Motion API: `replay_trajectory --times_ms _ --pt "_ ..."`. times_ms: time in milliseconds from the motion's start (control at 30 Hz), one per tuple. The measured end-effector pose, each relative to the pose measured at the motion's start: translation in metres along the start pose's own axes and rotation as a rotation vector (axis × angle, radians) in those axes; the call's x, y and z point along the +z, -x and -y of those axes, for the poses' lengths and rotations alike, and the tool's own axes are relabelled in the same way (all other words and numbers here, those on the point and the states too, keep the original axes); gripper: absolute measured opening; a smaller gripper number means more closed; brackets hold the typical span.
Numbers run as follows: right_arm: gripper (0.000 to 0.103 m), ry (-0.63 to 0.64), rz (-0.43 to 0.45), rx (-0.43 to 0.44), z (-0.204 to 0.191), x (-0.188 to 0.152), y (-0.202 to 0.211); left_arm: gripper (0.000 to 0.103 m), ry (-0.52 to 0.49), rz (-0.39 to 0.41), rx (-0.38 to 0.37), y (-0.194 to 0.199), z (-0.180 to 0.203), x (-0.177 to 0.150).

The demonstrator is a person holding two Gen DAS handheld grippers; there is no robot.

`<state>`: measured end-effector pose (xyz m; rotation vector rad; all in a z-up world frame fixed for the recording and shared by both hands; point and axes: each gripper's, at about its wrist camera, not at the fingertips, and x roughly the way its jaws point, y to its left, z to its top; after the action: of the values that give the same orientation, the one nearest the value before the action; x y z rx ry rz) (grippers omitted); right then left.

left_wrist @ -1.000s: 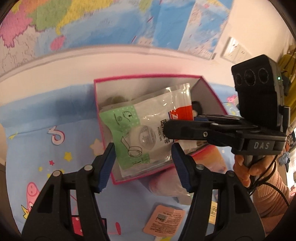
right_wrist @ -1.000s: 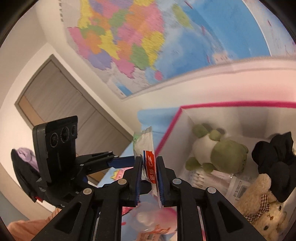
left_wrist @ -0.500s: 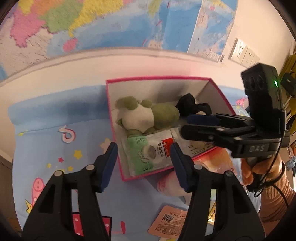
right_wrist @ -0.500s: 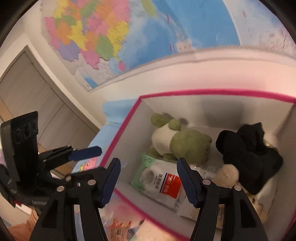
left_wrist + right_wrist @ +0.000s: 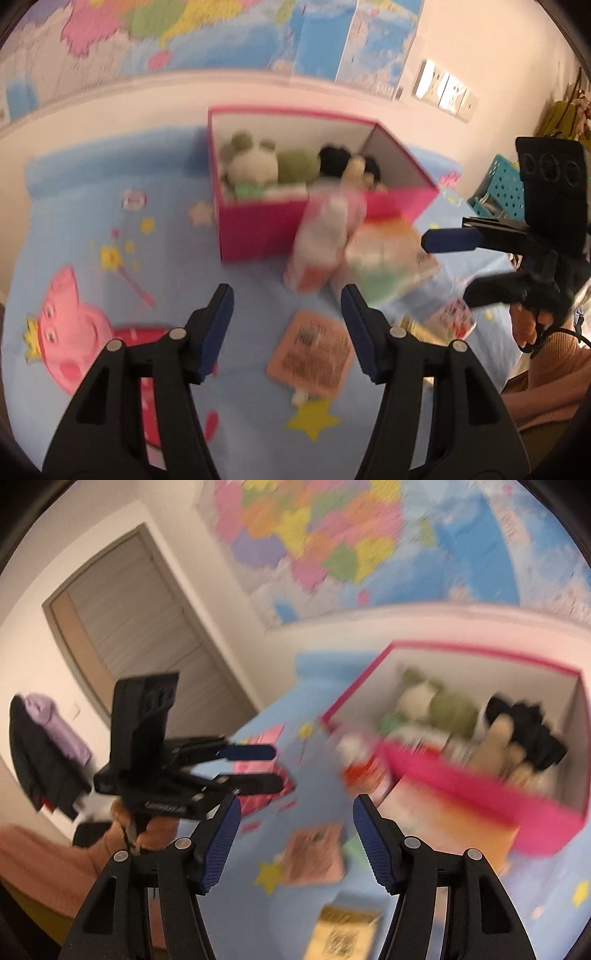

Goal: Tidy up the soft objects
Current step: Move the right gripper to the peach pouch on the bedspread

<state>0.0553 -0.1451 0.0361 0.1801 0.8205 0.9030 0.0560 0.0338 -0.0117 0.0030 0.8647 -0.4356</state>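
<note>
**No readable text in either view**

Both views were motion-blurred. The orange packet (image 5: pixel 309 359) on the blue cartoon sheet (image 5: pixel 92 206) carried dark print lines and a barcode-like block, none legible. The yellow packet (image 5: pixel 341 936) in the right wrist view showed a dark square, maybe a code, unreadable. The wall map (image 5: pixel 332 539) had coloured regions but no label could be made out. Raised lettering on the body of the left gripper (image 5: pixel 255 762), seen from the right wrist view, was too smeared to read. Packets leaning at the pink box (image 5: pixel 258 236) showed only colour patches. The pig cartoon (image 5: pixel 70 332) on the sheet bore no words.
</note>
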Motion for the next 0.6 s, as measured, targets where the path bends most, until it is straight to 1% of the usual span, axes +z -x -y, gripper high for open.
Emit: replay_trajectory --times_ms 67,133,233,467,600 --pt "0.065 0.009 -0.041 -0.004 -0.006 -0.013 -0.012 0.062 0.019 -0.029 -0.011 -0.004 -0.001 -0.016" --pt "0.064 -0.027 -0.092 0.004 -0.004 -0.026 -0.03 0.062 0.035 -0.056 -0.023 -0.008 -0.003 -0.029" --pt "0.064 -0.069 -0.153 -0.035 0.001 -0.04 -0.053 0.062 0.054 -0.088 -0.027 -0.014 -0.003 -0.046" --pt "0.064 -0.126 -0.193 -0.088 0.007 -0.048 -0.079 0.062 0.111 -0.141 -0.058 -0.022 -0.009 -0.075" --pt "0.067 -0.138 -0.204 -0.137 0.009 -0.047 -0.092 0.062 0.123 -0.153 -0.075 -0.023 -0.011 -0.084"
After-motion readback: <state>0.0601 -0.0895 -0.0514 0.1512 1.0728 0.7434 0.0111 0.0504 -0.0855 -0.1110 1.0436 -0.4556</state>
